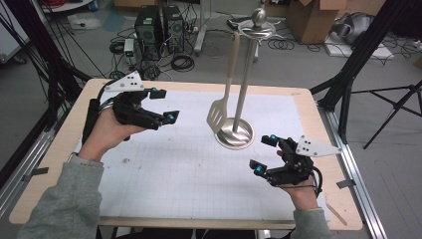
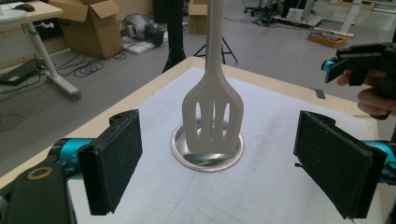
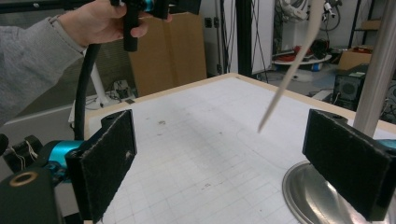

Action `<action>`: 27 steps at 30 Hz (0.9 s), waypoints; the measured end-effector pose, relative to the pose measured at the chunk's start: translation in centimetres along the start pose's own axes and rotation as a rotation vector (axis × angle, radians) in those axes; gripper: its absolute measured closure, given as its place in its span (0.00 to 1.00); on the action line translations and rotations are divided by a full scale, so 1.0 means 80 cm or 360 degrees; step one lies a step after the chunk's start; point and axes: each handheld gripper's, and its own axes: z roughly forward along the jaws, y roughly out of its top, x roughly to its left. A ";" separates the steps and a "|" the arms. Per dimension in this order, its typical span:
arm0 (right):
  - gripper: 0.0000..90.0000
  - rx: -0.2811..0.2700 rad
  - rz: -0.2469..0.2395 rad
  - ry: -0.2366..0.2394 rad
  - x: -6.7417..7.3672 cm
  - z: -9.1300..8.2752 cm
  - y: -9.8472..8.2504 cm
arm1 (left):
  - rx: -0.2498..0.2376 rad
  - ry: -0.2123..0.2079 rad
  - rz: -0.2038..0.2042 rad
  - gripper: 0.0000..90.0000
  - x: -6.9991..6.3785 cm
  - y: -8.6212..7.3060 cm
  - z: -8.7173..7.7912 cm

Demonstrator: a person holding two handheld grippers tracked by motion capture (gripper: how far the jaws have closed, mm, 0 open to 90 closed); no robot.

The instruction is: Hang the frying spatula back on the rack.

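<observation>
Cream slotted spatula (image 1: 219,115) hanging on a steel utensil stand (image 1: 242,89), both grippers empty.

The spatula is pale cream, with a long slim handle and a broad flat blade cut by three upright slots; it hangs blade-down from the stand's top disc, its blade just above the round mirror-bright base at about 1 o'clock from the table (image 1: 59,164) centre. In the left gripper view it hangs straight ahead, between the wide-spread jaws but well beyond them. The left gripper (image 1: 164,105), at 10 o'clock, has its jaws fully apart, holding nothing. The right gripper (image 1: 263,154), at 4 o'clock near the base, is likewise gaping and empty.
</observation>
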 end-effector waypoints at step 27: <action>0.09 0.0020 -0.0023 -0.0062 0.002 -0.005 -0.002 | -0.0194 0.0156 -0.0042 0.18 -0.001 -0.085 -0.086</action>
